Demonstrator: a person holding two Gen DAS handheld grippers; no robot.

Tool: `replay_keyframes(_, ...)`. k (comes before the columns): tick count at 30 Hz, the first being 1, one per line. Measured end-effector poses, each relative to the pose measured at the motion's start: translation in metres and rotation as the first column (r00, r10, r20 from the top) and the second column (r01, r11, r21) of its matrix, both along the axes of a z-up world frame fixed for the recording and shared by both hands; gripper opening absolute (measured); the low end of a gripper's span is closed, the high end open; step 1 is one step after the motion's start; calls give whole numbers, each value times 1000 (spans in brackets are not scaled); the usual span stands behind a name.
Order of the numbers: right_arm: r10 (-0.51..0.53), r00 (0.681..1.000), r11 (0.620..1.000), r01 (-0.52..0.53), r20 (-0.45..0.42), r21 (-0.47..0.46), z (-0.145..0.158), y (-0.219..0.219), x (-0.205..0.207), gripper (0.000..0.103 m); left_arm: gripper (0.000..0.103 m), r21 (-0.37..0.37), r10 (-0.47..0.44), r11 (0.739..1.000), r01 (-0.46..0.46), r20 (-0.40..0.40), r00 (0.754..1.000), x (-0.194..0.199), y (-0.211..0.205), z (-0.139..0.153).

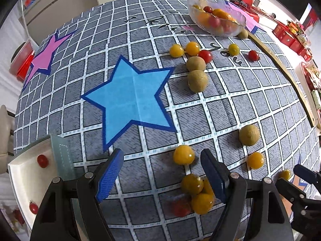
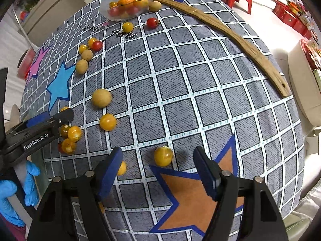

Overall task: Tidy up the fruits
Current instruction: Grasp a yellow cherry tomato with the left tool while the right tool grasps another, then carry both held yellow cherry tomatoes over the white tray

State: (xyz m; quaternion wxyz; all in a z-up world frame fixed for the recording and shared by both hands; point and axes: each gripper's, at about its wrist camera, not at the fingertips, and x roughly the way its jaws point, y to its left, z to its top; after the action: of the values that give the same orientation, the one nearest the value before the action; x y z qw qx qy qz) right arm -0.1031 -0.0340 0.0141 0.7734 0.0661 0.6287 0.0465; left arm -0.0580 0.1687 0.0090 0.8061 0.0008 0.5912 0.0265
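Yellow and red cherry tomatoes and tan round fruits lie loose on the checked tablecloth. My left gripper (image 1: 162, 172) is open and empty, low over the cloth; a cluster of yellow tomatoes (image 1: 197, 192) and a red tomato (image 1: 181, 208) lie by its right finger. A white tray (image 1: 26, 172) at the left holds two red tomatoes (image 1: 42, 160). My right gripper (image 2: 158, 170) is open and empty, with a yellow tomato (image 2: 163, 156) just ahead between its fingers. The left gripper also shows in the right wrist view (image 2: 50, 120).
A glass bowl (image 1: 216, 18) of mixed fruit stands at the far side, also in the right wrist view (image 2: 126, 3). A long wooden stick (image 2: 230, 36) lies along the right edge. Tan fruits (image 1: 197, 80) lie mid-table. Red stools and boxes stand beyond the table.
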Motion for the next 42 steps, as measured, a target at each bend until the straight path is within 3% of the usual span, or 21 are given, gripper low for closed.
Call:
replay_keyframes(3, 10, 1000, 1000, -10, -12, -16, -6, 2, 2, 60, 80, 7, -6, 1000, 6, -10, 1000, 3, -4, -3)
replay_keyframes(9, 33, 999, 997, -33, -1, -68, -10, 17, 3, 56, 73, 9, -13, 1000, 13, -5, 1000, 4, -12, -5)
replay_keyframes(12, 55, 998, 994, -55, -1, -98, -10, 18, 5, 51, 61, -19, -45, 999, 45, -4, 999, 8, -17, -6)
replay_keyframes(15, 75, 997, 989, -74, 3, -132, -10, 23, 5, 36, 49, -22, -53, 998, 53, 0, 999, 6, -20, -4)
replay_keyframes(17, 78, 997, 986, -76, 7, -148, -10, 25, 0, 26, 31, -24, -57, 998, 57, 9, 998, 3, -22, -1)
replay_keyframes(19, 79, 997, 987, -77, 8, -144, -10, 25, -2, 22, 21, -27, -61, 998, 61, 13, 998, 1, -20, 0)
replay_keyframes(27, 35, 999, 999, -35, 6, 16, -4, 6, -9, 22, 21, -87, -21, 996, 24, 26, 999, -14, 0, 16)
replay_keyframes(31, 35, 999, 998, -36, 11, 48, 2, 5, -14, 22, 21, -111, -40, 993, 45, 44, 998, -26, 6, 27)
replay_keyframes(42, 100, 994, 992, -102, 32, 71, 21, 35, 6, 22, 21, -114, 45, 993, -37, 68, 997, -53, 57, 42)
